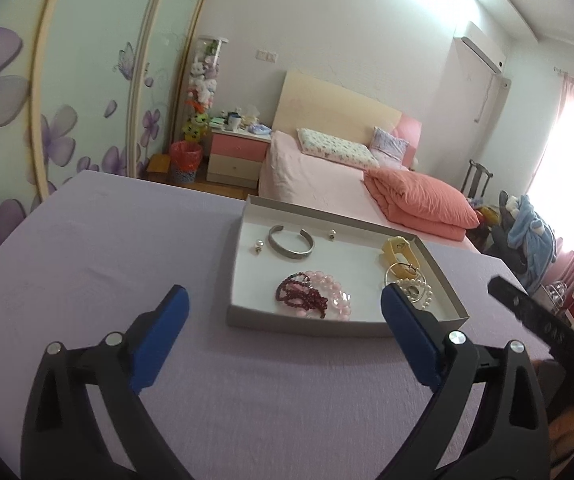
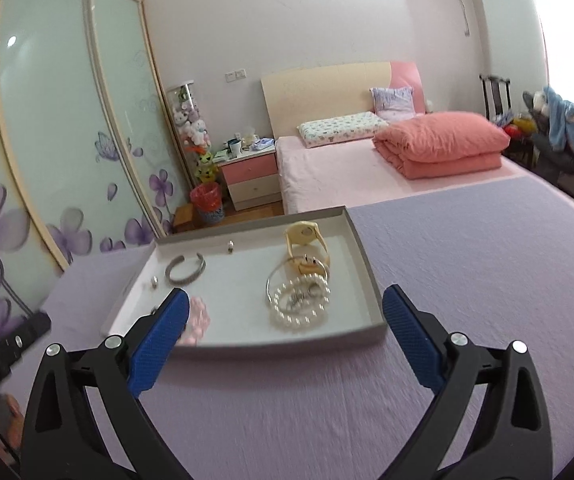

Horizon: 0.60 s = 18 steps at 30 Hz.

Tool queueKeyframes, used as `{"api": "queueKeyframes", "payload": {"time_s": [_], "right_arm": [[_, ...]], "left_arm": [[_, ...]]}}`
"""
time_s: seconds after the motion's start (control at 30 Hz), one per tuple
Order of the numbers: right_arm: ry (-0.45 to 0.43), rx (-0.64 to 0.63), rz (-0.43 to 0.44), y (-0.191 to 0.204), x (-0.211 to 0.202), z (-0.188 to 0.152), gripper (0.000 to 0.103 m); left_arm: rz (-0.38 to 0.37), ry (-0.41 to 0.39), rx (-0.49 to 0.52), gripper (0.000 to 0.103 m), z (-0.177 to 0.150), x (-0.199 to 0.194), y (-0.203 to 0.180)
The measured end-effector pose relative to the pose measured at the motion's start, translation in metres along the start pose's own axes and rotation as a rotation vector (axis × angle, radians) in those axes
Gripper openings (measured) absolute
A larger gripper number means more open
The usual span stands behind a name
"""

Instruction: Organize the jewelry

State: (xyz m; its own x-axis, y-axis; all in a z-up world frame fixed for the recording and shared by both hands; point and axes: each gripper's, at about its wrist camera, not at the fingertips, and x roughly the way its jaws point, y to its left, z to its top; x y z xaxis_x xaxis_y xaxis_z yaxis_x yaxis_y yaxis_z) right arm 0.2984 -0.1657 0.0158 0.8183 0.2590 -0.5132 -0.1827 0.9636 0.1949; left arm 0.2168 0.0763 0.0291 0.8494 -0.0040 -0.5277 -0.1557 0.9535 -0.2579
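Two blue-padded claws, left claw (image 1: 283,300) and right claw (image 2: 285,302) both spread wide, shallow cardboard tray (image 2: 367,264), beaded pearl bracelet (image 2: 301,306), smooth silver cuff (image 1: 291,239)

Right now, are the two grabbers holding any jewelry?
Left gripper: open, holding nothing.
Right gripper: open, holding nothing.
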Motion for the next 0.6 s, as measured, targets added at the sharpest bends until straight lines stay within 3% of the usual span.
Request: {"api": "queueKeyframes", "payload": {"time_s": [0.6], "right_arm": [[-0.069, -0.095, -0.068, 0.016, -0.035, -0.047, 0.097]], "left_arm": [[0.002, -0.033, 0.058, 0.095, -0.035, -0.028, -0.015]]}}
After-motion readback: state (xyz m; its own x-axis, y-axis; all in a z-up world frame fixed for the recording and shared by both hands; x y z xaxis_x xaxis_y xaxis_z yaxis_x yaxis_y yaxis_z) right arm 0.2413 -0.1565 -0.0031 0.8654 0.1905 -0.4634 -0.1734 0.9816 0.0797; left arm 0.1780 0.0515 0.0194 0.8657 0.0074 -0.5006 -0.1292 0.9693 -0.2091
